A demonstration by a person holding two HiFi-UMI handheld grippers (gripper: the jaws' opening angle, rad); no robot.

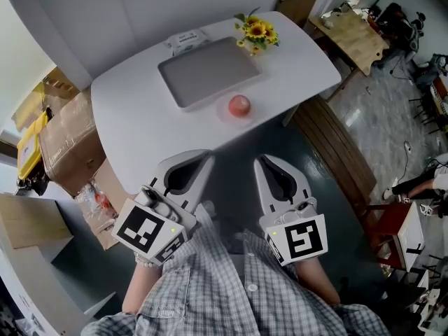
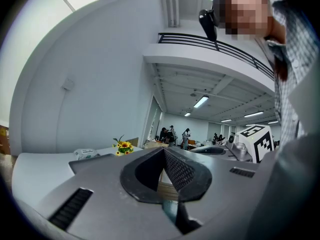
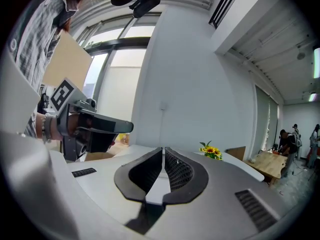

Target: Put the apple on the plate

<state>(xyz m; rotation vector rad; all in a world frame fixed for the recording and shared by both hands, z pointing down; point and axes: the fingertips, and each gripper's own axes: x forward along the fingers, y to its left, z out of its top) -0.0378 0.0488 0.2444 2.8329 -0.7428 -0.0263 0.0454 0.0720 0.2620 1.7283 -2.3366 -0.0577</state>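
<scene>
The apple is sitting on the white worktop, close to its near edge and just beside the near right corner of the grey tray. A pale plate may be lying under it, but I cannot tell. The left hand-held gripper and the right hand-held gripper are both pinched closed, holding nothing, and hanging well apart from the apple on the near side.

The apple is looking round, smooth and shiny, so a bump from a closed jaw could be sending it rolling off the near edge. A squeeze off its middle could be making it pop out. The jaw pads are looking dark and bumpy, which should be helping the hold. The tray is looking flat and dull, with a low rim.
</scene>
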